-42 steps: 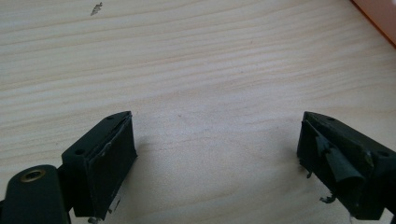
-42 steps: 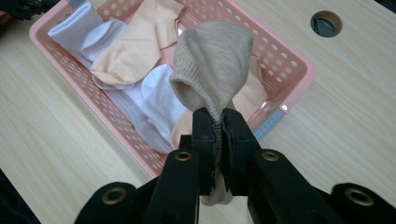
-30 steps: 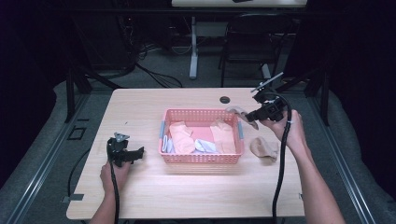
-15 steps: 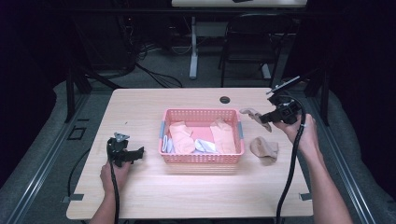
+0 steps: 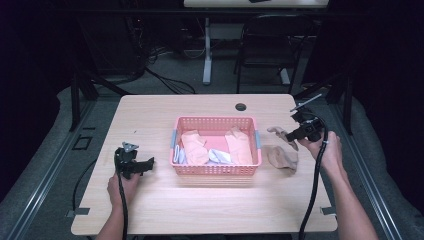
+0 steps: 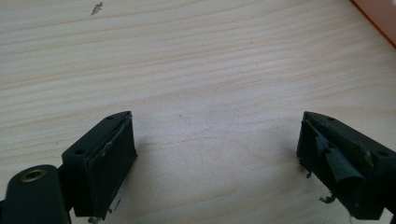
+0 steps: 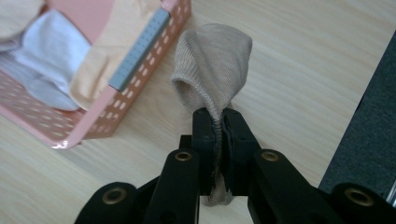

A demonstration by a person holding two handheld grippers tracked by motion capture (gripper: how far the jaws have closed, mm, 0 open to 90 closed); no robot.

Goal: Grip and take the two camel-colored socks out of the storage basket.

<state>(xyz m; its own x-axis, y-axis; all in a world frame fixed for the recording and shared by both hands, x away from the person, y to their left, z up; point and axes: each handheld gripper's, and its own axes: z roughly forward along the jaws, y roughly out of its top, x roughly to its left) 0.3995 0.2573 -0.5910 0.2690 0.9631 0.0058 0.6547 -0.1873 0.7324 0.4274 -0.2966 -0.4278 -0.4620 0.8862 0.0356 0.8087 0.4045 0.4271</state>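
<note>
One limp beige knitted sock (image 7: 212,65), soft and light, hung pinched by its cuff in the clenched right tongs (image 7: 219,135) just beside the pink plastic basket (image 5: 216,170), while the left tongs (image 6: 215,163) gaped empty.

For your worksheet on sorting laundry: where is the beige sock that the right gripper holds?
In the high view the beige sock hangs from the right gripper, right of the pink basket, above another sock.

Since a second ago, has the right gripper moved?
Yes. The right gripper, shut on a beige sock, has shifted right, away from the pink basket, toward the table's right edge.
</note>
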